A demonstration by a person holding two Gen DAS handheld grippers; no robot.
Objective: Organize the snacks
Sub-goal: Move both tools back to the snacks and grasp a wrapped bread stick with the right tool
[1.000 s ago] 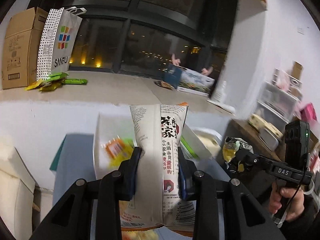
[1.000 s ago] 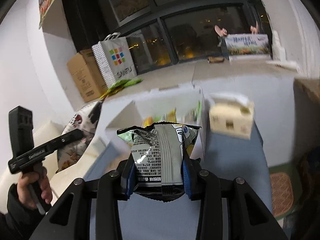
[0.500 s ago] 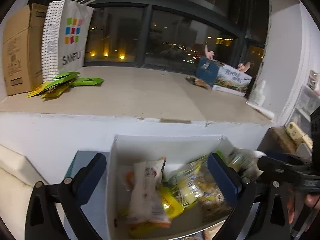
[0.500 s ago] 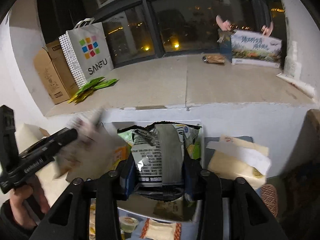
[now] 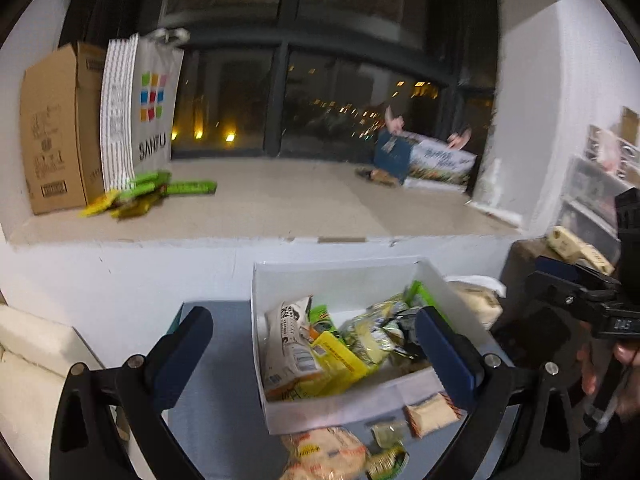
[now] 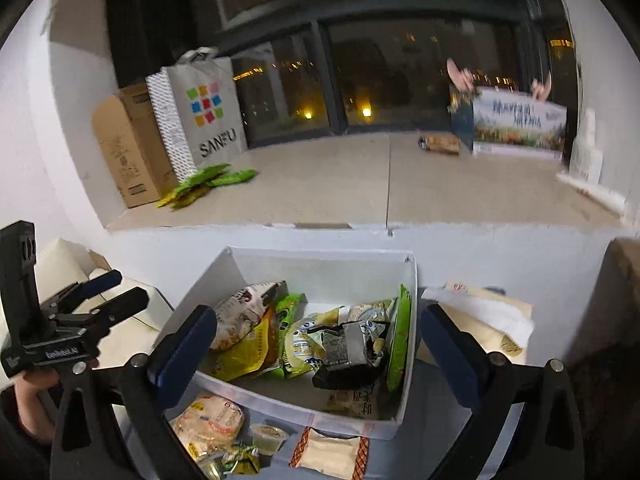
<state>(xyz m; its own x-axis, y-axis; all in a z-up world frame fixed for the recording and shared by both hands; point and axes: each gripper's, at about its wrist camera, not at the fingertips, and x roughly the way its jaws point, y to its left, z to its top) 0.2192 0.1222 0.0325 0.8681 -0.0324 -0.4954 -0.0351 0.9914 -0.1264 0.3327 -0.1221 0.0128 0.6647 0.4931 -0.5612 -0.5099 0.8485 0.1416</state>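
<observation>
A white box [image 5: 332, 410] [image 6: 320, 264] on the blue-grey table holds several snack bags. Among them are a white printed bag [image 5: 290, 344] at its left and a silver-and-black bag [image 6: 348, 350] in the middle. My left gripper [image 5: 316, 356] is open and empty, its jaws wide apart over the box. My right gripper [image 6: 318, 354] is open and empty too, jaws spread either side of the box. Loose snacks lie in front of the box: a round cracker pack [image 6: 210, 424], a small jelly cup [image 6: 269, 437] and an orange-edged packet [image 6: 330, 450] [image 5: 430, 414].
A window ledge [image 5: 280, 208] runs behind the box, with a cardboard carton [image 5: 56, 128], a SANFU bag [image 6: 202, 112], green packets [image 5: 152, 192] and a printed box [image 6: 518, 124]. A cream cushion [image 5: 28, 360] lies at left. Paper bags [image 6: 484, 320] lie right of the box.
Both grippers have let go of their bags: the white printed bag and the silver-and-black bag now lie in the box. Both grippers' jaws opened wide and have drawn back from the box.
</observation>
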